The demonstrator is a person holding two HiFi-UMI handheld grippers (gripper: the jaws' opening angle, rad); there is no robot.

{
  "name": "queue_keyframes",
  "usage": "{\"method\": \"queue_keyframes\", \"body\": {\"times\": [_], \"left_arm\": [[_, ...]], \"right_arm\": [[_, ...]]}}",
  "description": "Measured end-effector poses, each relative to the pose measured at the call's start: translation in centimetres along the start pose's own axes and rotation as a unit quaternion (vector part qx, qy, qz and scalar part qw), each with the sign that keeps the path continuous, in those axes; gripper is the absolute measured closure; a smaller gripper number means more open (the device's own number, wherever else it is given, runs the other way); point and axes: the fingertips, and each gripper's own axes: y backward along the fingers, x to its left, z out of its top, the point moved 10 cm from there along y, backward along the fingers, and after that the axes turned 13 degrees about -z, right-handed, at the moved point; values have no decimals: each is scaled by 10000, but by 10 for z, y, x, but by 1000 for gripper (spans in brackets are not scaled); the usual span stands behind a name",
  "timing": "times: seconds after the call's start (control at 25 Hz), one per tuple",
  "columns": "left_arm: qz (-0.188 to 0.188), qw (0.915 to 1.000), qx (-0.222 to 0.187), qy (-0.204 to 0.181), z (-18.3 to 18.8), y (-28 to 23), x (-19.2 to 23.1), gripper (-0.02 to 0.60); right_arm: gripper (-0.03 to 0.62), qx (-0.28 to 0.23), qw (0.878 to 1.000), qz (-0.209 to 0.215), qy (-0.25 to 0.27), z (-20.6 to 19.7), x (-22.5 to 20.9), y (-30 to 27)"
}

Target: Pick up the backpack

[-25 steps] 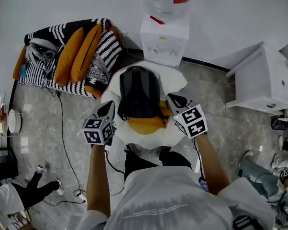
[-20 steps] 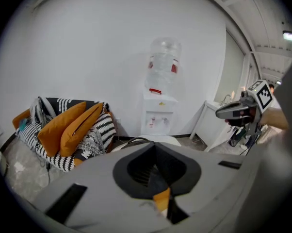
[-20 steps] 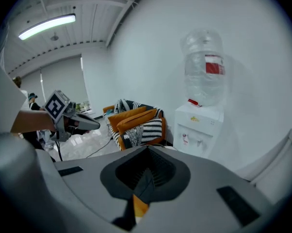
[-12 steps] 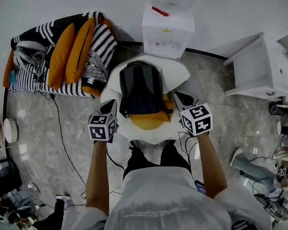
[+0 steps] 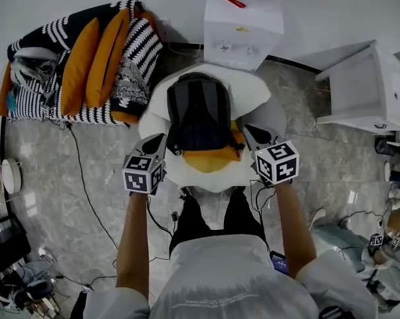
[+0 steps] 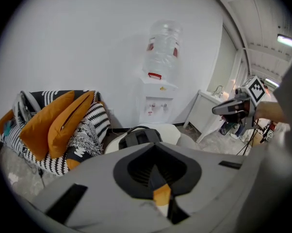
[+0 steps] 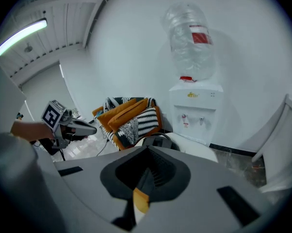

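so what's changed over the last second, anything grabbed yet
The left gripper and the right gripper have each sunk a little, on either side of the backpack, and the right one has rolled slightly. Nothing has been taken hold of: both sets of fingers stay shut and empty. The backpack lies unmoved on the white seat.

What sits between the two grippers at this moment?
In the head view, the dark backpack on the white seat lies between the left gripper and right gripper.
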Motion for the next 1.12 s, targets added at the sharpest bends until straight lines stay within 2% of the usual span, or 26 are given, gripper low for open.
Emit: {"method": "queue_keyframes", "body": {"times": [0.12,0.4,0.52,0.64,1.12], "left_arm": [[-45,10000,35,-25,-8,-14,5,558],[113,9996,146,221,-30,-44,19,554],[95,9991,230,340,-39,-55,26,516],[106,9986,322,399,-45,-64,33,514],[71,9969,594,503,-61,-106,53,491]], "right_arm": [[591,147,9998,92,-8,-13,0,-16],[589,435,9985,338,-68,-31,-2,-48],[588,509,9980,349,-123,-33,-5,-61],[560,597,9974,361,-201,-38,-8,-75],[528,900,9947,266,-425,-61,-20,-119]]}}
